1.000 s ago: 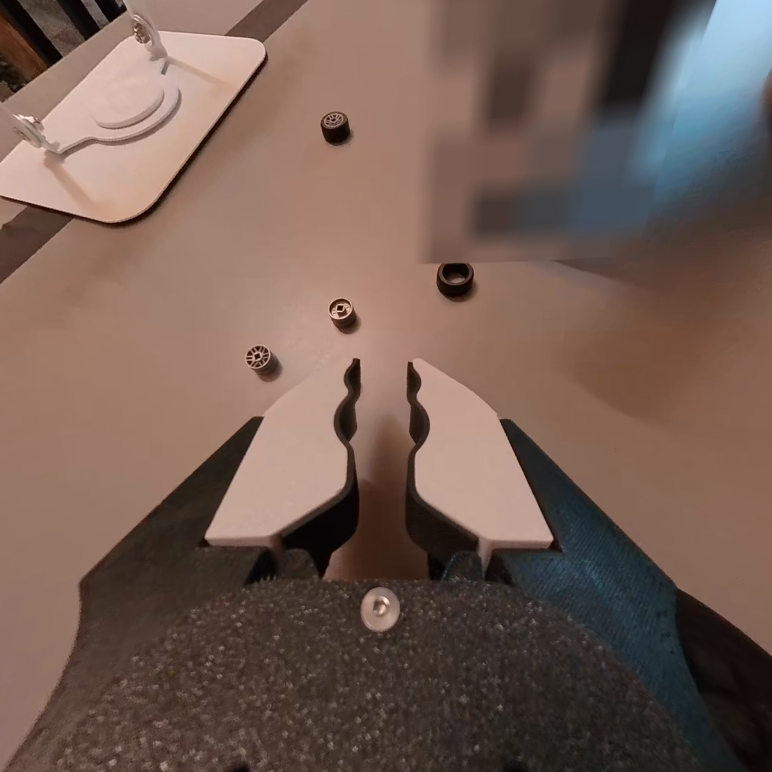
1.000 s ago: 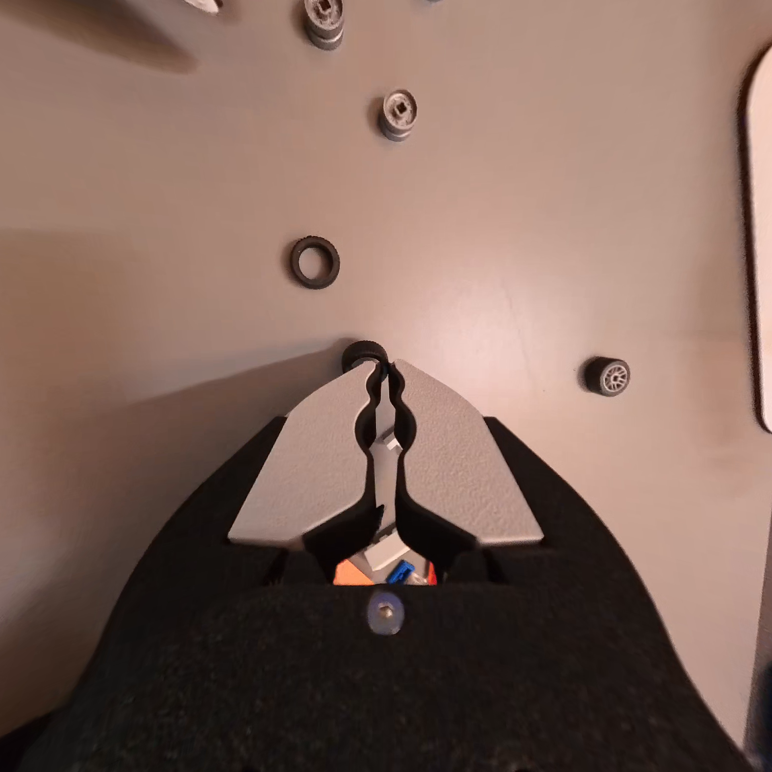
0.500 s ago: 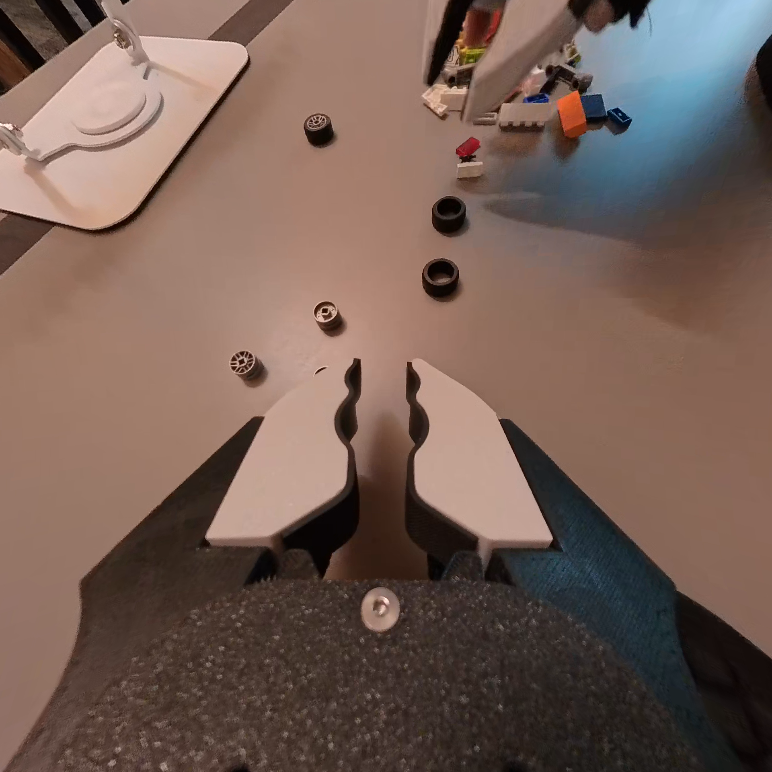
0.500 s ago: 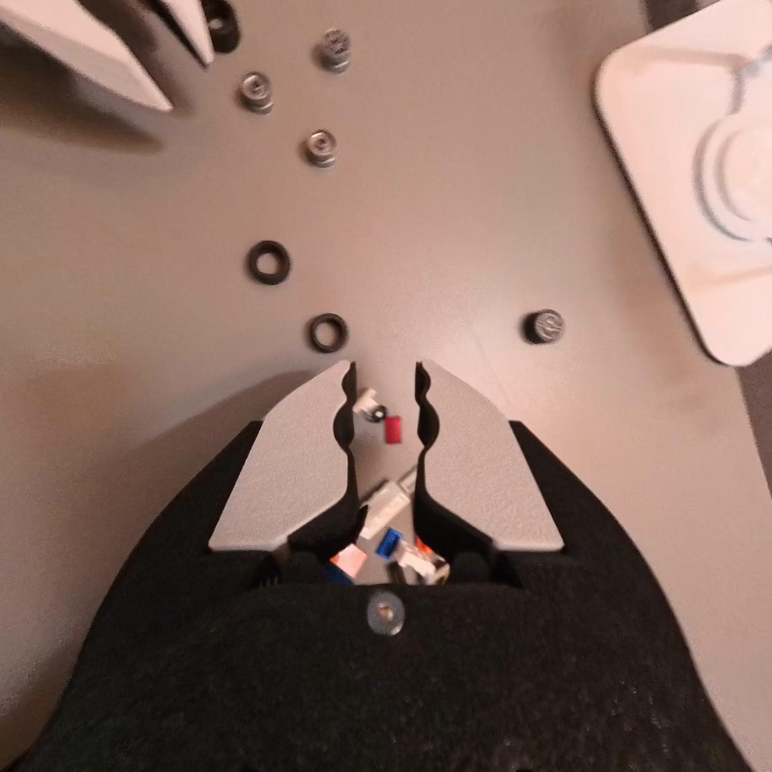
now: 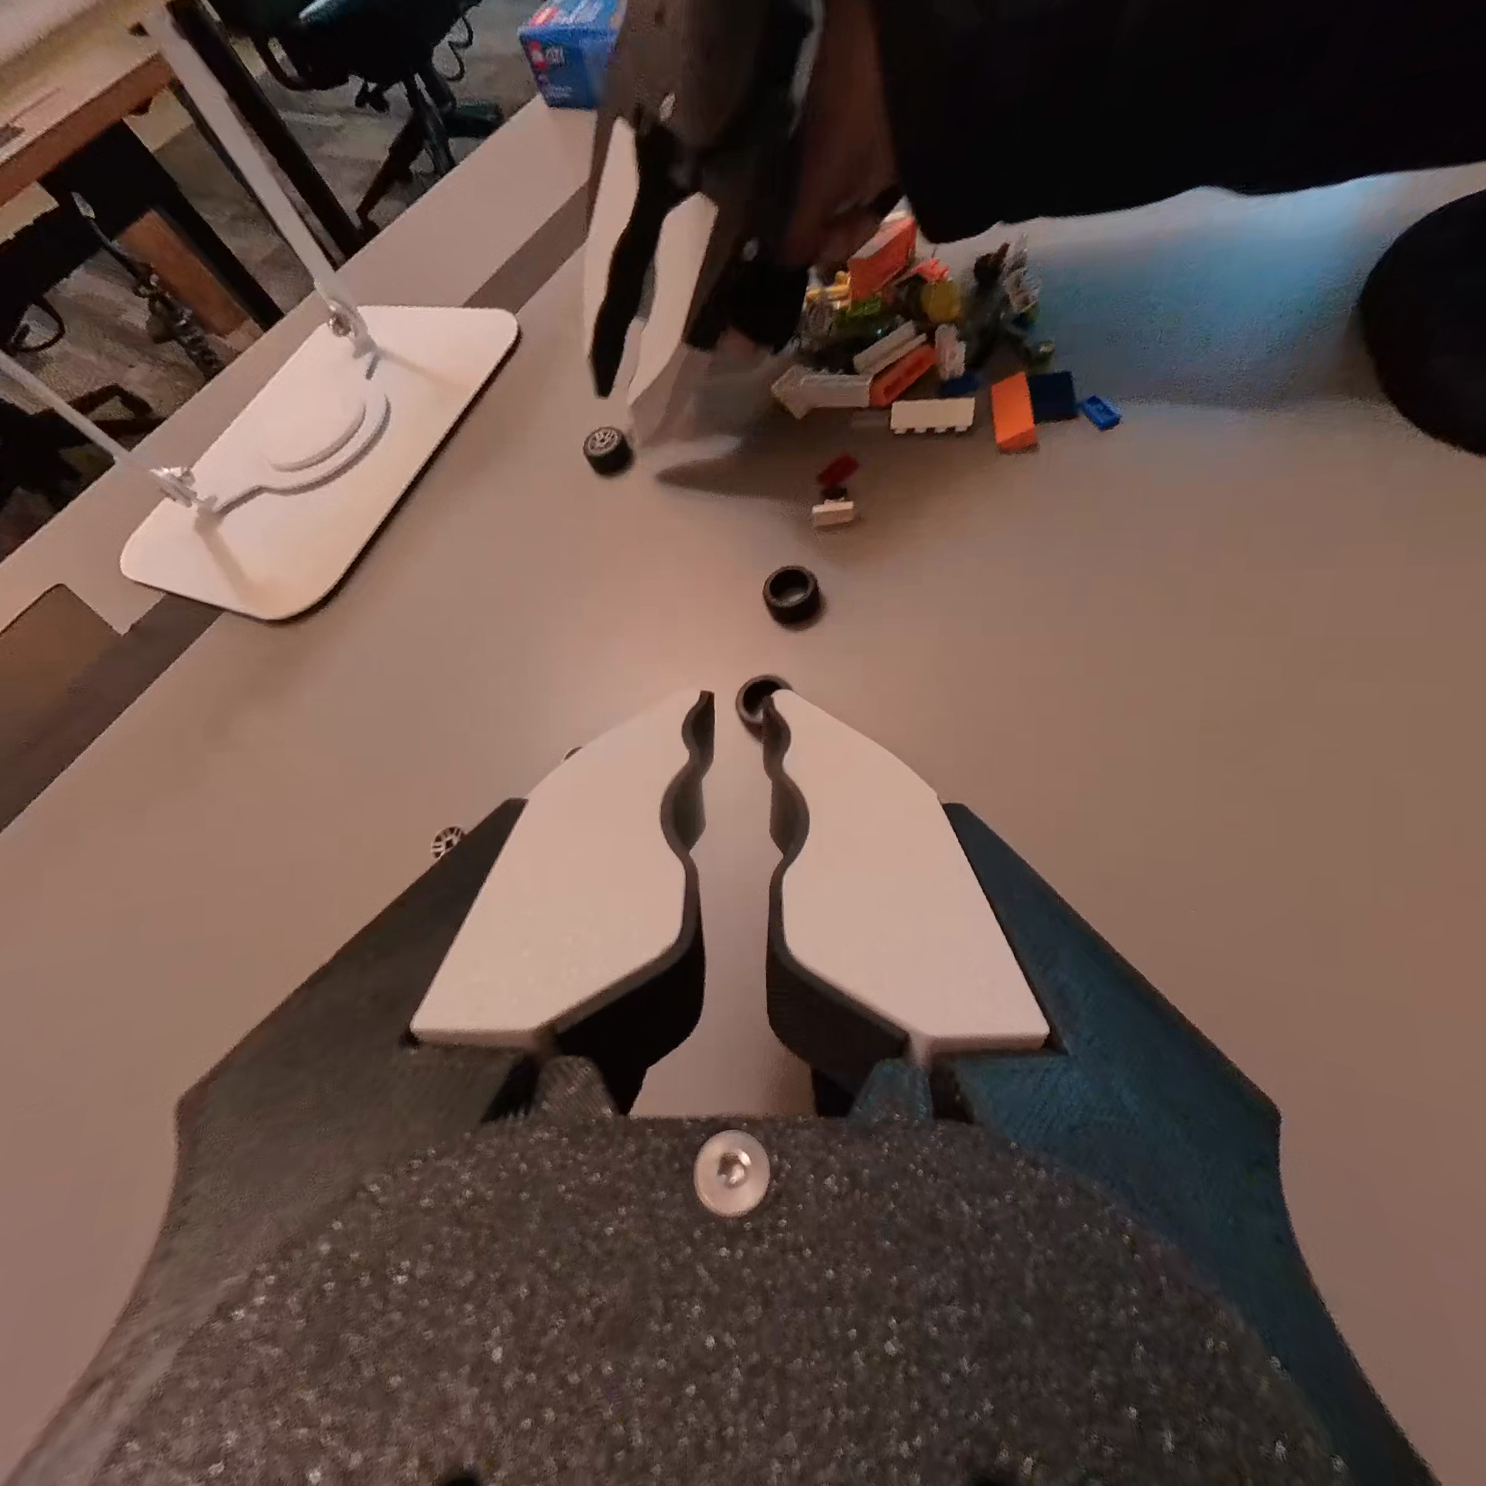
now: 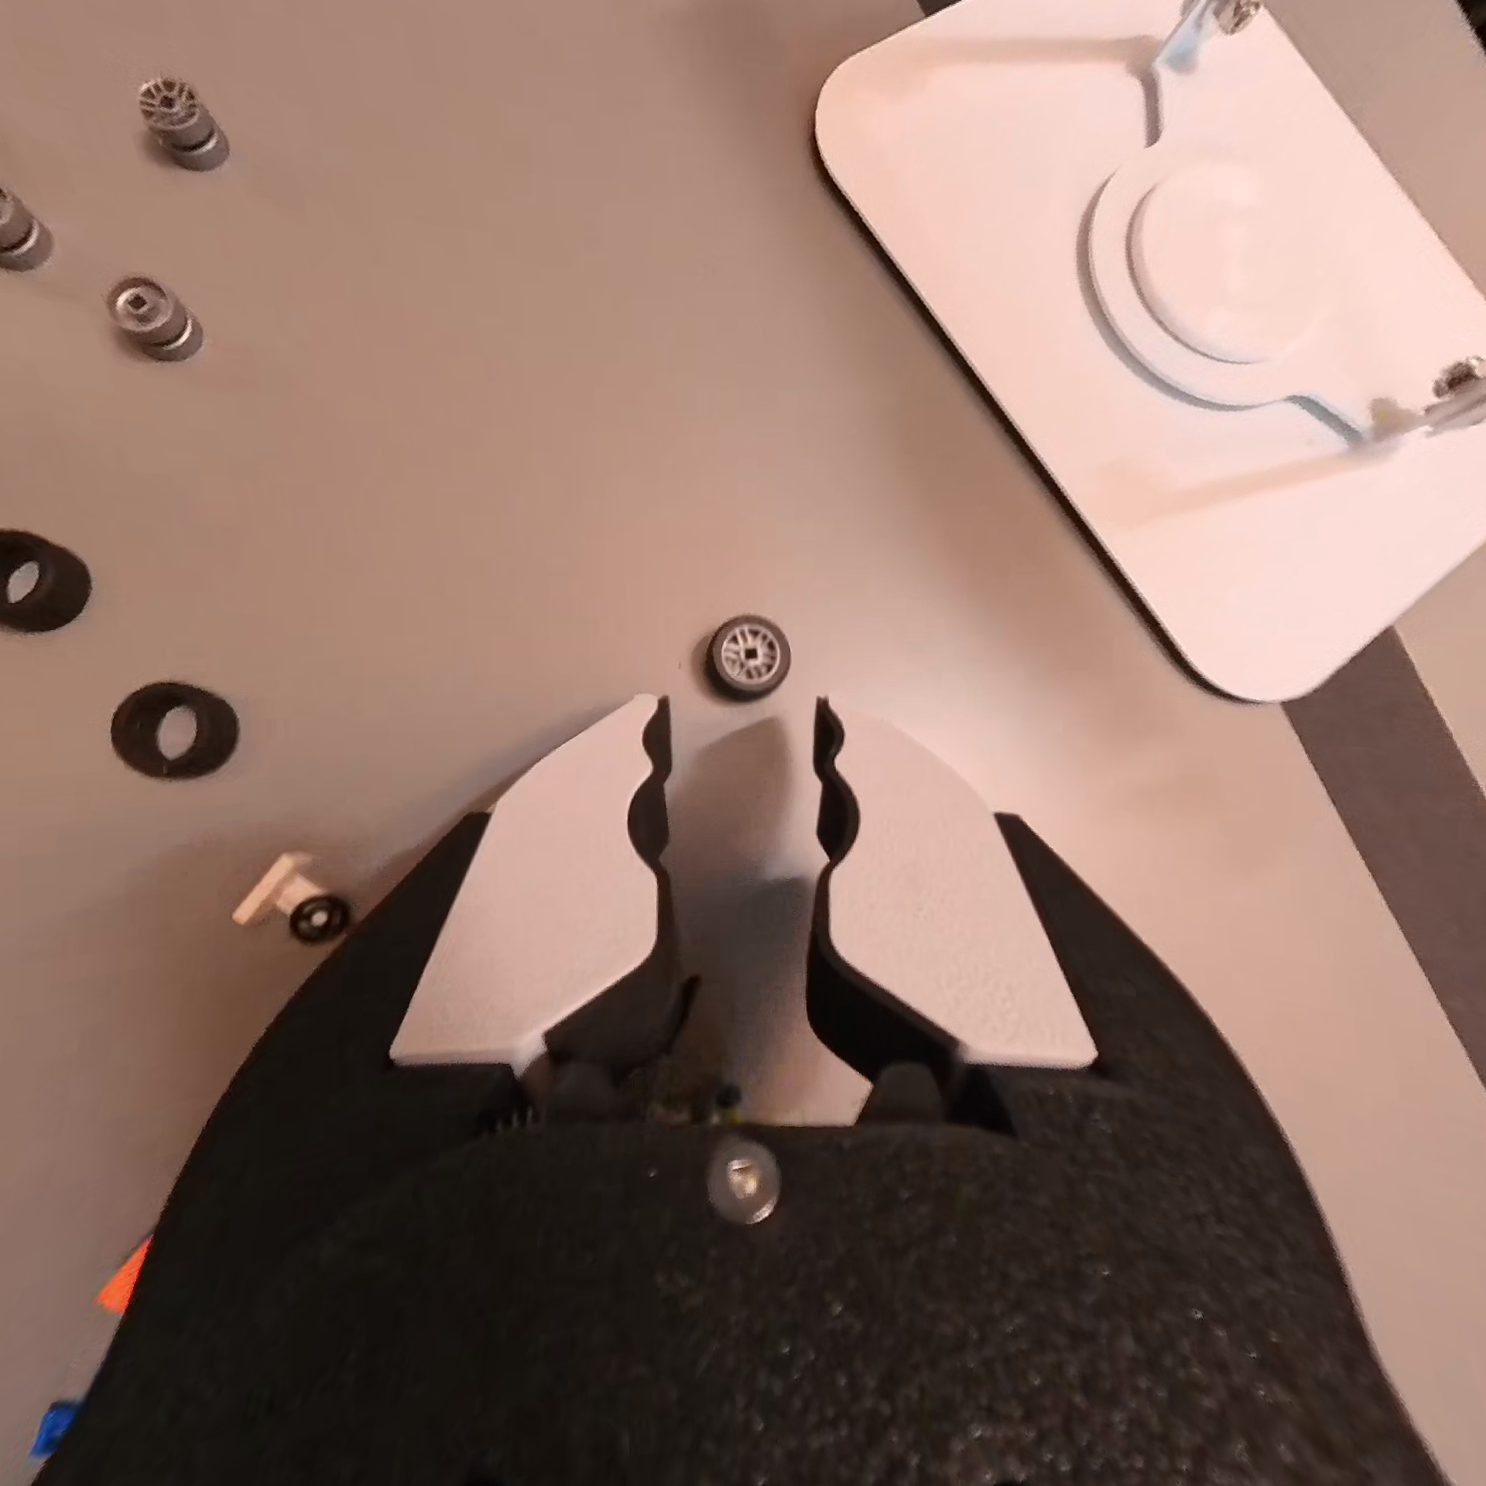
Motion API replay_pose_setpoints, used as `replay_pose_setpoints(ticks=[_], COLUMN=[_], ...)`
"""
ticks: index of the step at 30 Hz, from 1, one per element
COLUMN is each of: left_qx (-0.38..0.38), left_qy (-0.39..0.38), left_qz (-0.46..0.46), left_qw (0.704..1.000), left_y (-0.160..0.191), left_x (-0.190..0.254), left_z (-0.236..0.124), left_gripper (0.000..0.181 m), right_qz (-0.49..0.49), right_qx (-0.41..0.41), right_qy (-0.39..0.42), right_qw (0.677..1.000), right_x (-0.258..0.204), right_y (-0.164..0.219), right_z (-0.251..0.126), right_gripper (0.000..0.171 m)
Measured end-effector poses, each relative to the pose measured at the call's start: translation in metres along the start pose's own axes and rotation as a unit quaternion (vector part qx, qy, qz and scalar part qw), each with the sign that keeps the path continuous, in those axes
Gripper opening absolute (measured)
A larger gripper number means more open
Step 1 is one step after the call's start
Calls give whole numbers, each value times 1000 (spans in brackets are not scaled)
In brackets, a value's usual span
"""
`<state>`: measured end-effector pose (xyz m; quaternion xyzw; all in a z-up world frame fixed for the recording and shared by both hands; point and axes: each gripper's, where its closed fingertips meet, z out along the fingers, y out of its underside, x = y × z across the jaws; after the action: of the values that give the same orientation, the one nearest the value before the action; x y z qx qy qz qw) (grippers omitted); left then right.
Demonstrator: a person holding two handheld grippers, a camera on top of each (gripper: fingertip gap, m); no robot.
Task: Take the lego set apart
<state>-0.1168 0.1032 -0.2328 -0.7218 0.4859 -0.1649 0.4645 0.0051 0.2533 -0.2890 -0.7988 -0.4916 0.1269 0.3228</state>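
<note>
Colourful brick pile [image 5: 909,338] only in left view.

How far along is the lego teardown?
Done: two bare tyres, loose hubs and bricks lie scattered. In hand: nothing; right gripper open just short of the last complete wheel; left gripper open, empty. Left: that wheel and the jumbled pile.

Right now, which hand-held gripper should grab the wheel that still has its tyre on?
Right. The right hand-held gripper is open with the wheel just beyond its tips. The left hand-held gripper sits by a bare tyre, far from that wheel.
</note>
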Motion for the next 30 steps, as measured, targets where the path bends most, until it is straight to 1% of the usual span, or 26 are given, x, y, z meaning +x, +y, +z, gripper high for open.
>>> replay_pose_setpoints(ticks=[2,5,7,10,12,16,18,20,23,26,28,30], left_qx=[1,-1,2,24,44,66,78,83,95,97,94,83], left_qy=[4,13,20,35,42,67,82,99,152,204,254,311], left_qz=[1,2,-4,-29,-41,-66,-83,-98,-145,-201,-253,-314], left_qw=[1000,1000,1000,999,997,993,990,987,973,953,929,893], left_y=[-3,-3,-4,-11,-16,-22,-26,-31,-41,-48,-52,-54], left_x=[6,14,17,22,24,28,30,34,47,59,69,78], left_z=[3,7,9,11,10,12,12,13,14,18,19,19], left_gripper=[12,13,13,16,16,16,19,25,30,30,28,25], right_qz=[4,7,5,-13,-22,-65,-93,-117,-145,-181,-208,-229], right_qx=[-4,-30,-22,-10,32,135,164,175,184,194,198,193], right_qy=[-13,-29,-29,-25,-28,-25,-12,7,25,49,69,87], right_qw=[1000,999,999,1000,999,988,982,978,972,963,955,950], right_x=[0,0,-1,-11,-27,-76,-101,-122,-149,-168,-178,-183], right_y=[-5,-2,-4,-4,-11,-30,-33,-30,-24,-22,-20,-17], right_z=[8,18,16,8,-5,-48,-67,-81,-95,-103,-106,-105], right_gripper=[34,33,21,20,21,21,21,21,21,21,20,20])
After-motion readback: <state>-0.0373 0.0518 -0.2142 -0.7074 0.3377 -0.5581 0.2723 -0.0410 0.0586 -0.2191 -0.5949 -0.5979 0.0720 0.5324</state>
